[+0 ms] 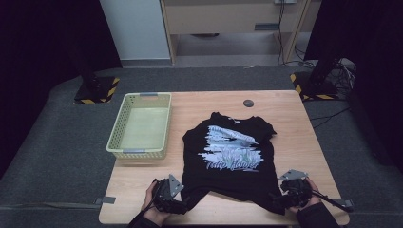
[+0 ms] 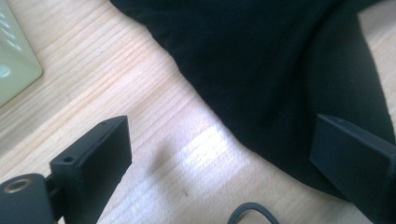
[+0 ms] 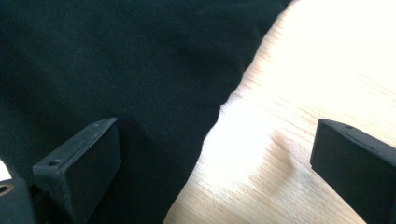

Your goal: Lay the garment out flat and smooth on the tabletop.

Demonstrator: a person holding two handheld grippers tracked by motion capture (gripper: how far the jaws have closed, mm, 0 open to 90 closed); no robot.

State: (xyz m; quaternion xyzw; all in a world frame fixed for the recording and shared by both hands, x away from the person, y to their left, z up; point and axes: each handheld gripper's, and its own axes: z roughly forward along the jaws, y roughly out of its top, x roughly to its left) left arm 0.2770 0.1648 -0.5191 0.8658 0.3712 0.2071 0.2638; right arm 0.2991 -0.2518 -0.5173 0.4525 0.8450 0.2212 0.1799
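A black T-shirt [image 1: 228,152] with a pale blue print lies face up on the wooden table [image 1: 294,123], collar toward the far edge. My left gripper [image 1: 183,206] rests at the shirt's near left hem corner, open. In the left gripper view, the left gripper [image 2: 219,135] straddles the hem edge of the shirt [image 2: 280,70], one jaw over cloth and the other over bare wood. My right gripper [image 1: 279,199] is at the near right hem corner. The right gripper [image 3: 215,126] is also open across the edge of the shirt [image 3: 116,56]. Neither holds the cloth.
An empty pale green basket [image 1: 115,128] stands at the table's left; its corner [image 2: 11,56] appears in the left gripper view. A small black disc [image 1: 248,102] sits near the far edge. Two striped stand bases [image 1: 97,90] rest on the floor beyond.
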